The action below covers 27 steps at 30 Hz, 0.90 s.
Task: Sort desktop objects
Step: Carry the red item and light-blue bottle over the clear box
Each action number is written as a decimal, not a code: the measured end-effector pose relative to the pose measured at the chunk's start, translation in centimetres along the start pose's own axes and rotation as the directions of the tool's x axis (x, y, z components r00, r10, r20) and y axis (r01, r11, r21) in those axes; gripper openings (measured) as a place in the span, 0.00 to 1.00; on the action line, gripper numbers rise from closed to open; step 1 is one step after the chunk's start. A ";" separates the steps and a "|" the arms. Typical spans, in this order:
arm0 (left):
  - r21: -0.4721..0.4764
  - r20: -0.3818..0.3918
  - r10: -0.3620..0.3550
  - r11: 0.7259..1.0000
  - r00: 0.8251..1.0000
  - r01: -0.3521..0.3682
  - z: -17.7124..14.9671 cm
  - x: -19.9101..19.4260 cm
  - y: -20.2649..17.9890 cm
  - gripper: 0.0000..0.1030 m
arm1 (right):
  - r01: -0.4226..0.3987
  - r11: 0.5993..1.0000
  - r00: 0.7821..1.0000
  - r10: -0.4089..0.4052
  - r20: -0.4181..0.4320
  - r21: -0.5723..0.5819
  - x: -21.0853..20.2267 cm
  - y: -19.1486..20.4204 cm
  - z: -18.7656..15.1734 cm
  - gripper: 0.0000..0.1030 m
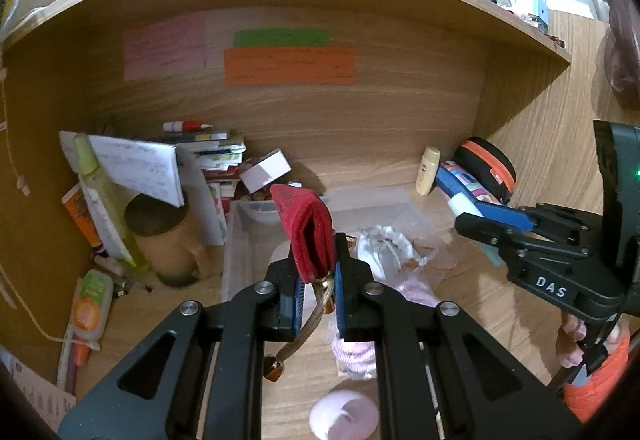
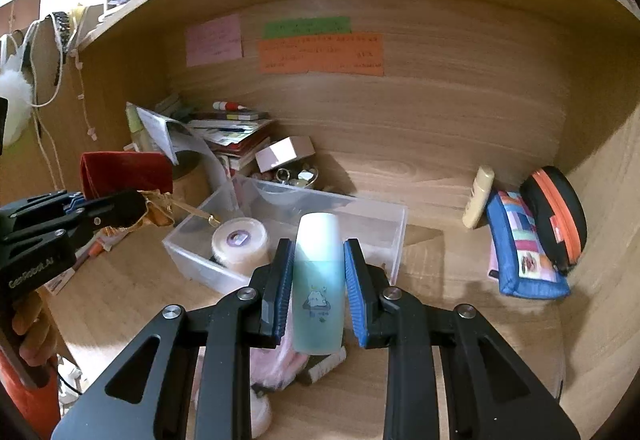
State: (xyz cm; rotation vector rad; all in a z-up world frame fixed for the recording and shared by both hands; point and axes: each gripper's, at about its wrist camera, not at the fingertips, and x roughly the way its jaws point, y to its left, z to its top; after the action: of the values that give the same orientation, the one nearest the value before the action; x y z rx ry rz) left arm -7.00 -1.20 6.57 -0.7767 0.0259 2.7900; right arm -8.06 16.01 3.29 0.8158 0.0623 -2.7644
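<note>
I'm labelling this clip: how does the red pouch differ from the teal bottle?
The red pouch is soft folded fabric; the teal bottle is a rigid, smooth cylinder. The left gripper pinches the pouch; the right gripper clamps the bottle. Both are lifted off the desk.

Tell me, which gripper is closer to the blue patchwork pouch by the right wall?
Right. The right gripper, shut on the teal bottle, is nearest the blue patchwork pouch. The left gripper, holding the red pouch, is over beyond the clear bin.
</note>
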 end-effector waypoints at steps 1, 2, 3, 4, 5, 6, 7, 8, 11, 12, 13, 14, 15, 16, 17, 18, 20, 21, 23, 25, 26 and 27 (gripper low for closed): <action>0.003 -0.002 -0.002 1.000 1.000 0.002 0.2 0.3 -0.1 0.11 | 0.002 1.000 1.000 -0.002 -0.001 0.000 0.2 -0.1 0.1 0.22; 0.005 -0.003 -0.004 1.000 1.000 0.004 0.5 0.7 -0.2 0.11 | 0.003 1.000 1.000 -0.003 -0.004 0.000 0.6 -0.3 0.4 0.22; 0.006 -0.007 -0.011 1.000 1.000 0.011 0.7 1.2 -0.2 0.11 | 0.003 1.000 1.000 -0.003 -0.006 0.002 0.9 -0.4 0.6 0.22; 0.006 -0.010 -0.014 1.000 1.000 0.014 0.9 1.6 -0.3 0.11 | 0.004 1.000 1.000 -0.004 -0.008 0.003 1.2 -0.6 0.7 0.22; 0.005 -0.013 -0.017 1.000 1.000 0.017 1.0 2.0 -0.3 0.11 | 0.005 1.000 1.000 -0.005 -0.010 0.004 1.6 -0.8 0.9 0.22; 0.006 -0.020 -0.026 1.000 0.999 0.026 1.2 2.7 -0.3 0.11 | 0.007 1.000 1.000 -0.007 -0.013 0.006 2.0 -1.1 1.1 0.22; 0.005 -0.028 -0.033 0.999 0.999 0.033 1.4 3.2 -0.3 0.11 | 0.008 1.000 1.000 -0.008 -0.015 0.008 2.3 -1.2 1.2 0.22; 0.004 -0.035 -0.038 0.999 0.999 0.038 1.5 3.7 -0.4 0.11 | 0.008 1.000 1.000 -0.008 -0.018 0.010 2.7 -1.5 1.3 0.22; 0.004 -0.063 -0.059 0.998 0.996 0.060 1.5 5.4 -0.6 0.11 | 0.015 1.000 0.999 -0.014 -0.037 0.014 4.2 -2.1 1.5 0.22; 0.005 -0.074 -0.065 0.998 0.995 0.065 1.5 6.1 -0.7 0.11 | 0.016 1.000 0.999 -0.015 -0.045 0.016 4.7 -2.3 1.4 0.22; 0.006 -0.088 -0.071 0.997 0.994 0.072 1.4 6.8 -0.8 0.11 | 0.015 1.000 0.998 -0.014 -0.057 0.021 5.3 -2.6 1.4 0.22; 0.006 -0.098 -0.077 0.997 0.992 0.078 1.3 7.4 -0.9 0.11 | 0.015 1.000 0.998 -0.013 -0.064 0.025 5.8 -2.8 1.3 0.22; 0.006 -0.111 -0.089 0.996 0.990 0.091 1.2 8.0 -1.0 0.11 | 0.015 0.999 0.997 -0.013 -0.074 0.031 6.3 -3.1 1.1 0.22; 0.007 -0.122 -0.098 0.995 0.988 0.100 1.1 8.5 -1.2 0.11 | 0.017 0.999 0.997 -0.014 -0.080 0.034 6.7 -3.3 1.0 0.22; 0.011 -0.135 -0.104 0.994 0.985 0.107 1.0 9.1 -1.4 0.11 | 0.021 0.999 0.996 -0.018 -0.088 0.036 7.1 -3.5 0.9 0.22; 0.017 -0.145 -0.104 0.994 0.984 0.108 0.8 9.6 -1.6 0.11 | 0.025 0.999 0.995 -0.021 -0.098 0.040 7.6 -3.7 0.7 0.22; 0.021 -0.154 -0.092 0.995 0.984 0.097 0.5 10.3 -2.0 0.11 | 0.020 0.999 0.993 -0.014 -0.116 0.048 8.4 -4.1 0.3 0.22; 0.029 -0.157 -0.089 0.995 0.984 0.094 0.3 10.6 -2.2 0.11 | 0.019 0.998 0.992 -0.013 -0.124 0.053 8.8 -4.3 0.2 0.22; 0.047 -0.165 -0.083 0.995 0.983 0.092 -0.2 11.2 -2.6 0.11 | 0.019 0.998 0.990 -0.012 -0.138 0.053 9.3 -4.5 0.0 0.22; 0.059 -0.179 -0.089 0.993 0.980 0.101 -0.5 12.0 -3.0 0.11 | 0.019 0.998 0.989 -0.011 -0.148 0.054 9.7 -4.7 -0.3 0.22; 0.062 -0.184 -0.091 0.993 0.979 0.104 -0.7 12.2 -3.0 0.11 | 0.020 0.998 0.988 -0.012 -0.155 0.052 9.8 -4.7 -0.4 0.22; 0.065 -0.190 -0.092 0.992 0.977 0.106 -0.8 12.4 -3.1 0.11 | 0.025 0.999 0.987 -0.018 -0.161 0.046 10.0 -4.6 -0.5 0.22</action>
State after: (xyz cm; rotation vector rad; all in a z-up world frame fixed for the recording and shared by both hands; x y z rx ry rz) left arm -16.14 4.58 -0.30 -0.9899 0.1213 2.5977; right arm -17.05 18.16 -2.65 1.0550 0.0359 -2.7239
